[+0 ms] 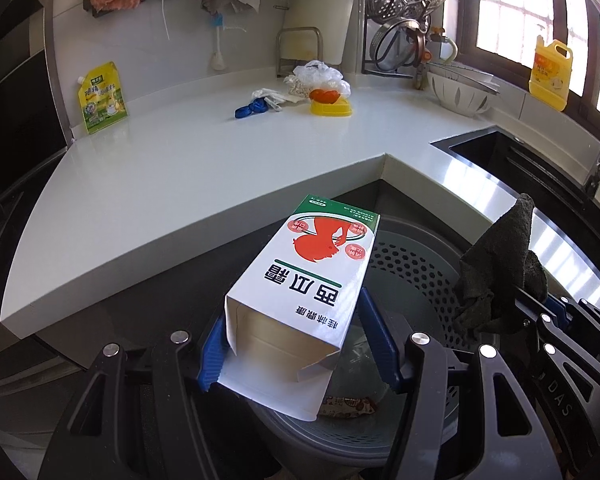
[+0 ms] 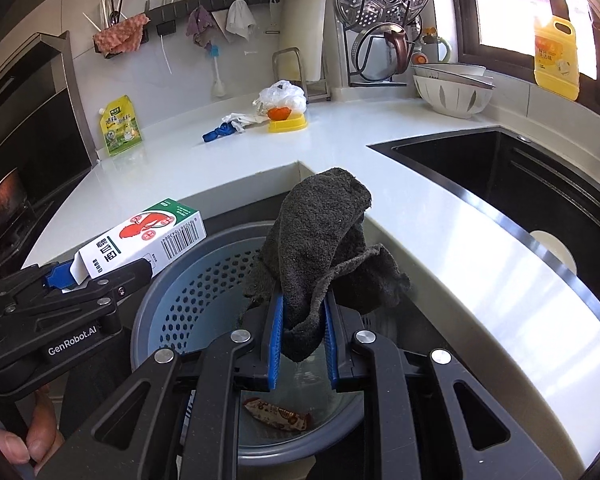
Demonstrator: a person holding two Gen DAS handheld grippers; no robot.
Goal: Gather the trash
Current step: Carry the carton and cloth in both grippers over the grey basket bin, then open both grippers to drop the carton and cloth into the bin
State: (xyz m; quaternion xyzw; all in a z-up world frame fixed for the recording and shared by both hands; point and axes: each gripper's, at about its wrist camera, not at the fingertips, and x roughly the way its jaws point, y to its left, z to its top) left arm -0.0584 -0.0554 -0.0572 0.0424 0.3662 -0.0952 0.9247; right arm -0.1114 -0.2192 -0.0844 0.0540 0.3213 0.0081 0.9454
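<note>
Drop-off step: above the perforated bin (image 2: pixel 188 292), the left gripper (image 1: pixel 296 344) pinches a medicine carton (image 1: pixel 304 276), the right gripper (image 2: pixel 302 336) pinches a dark rag (image 2: pixel 328 236); next, both must release.

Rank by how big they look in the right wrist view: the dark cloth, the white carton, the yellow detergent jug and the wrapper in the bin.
1. Dark cloth, though it sits nearest the camera.
2. White carton.
3. Yellow detergent jug and wrapper: about alike; the jug is far off, so unranked.
</note>
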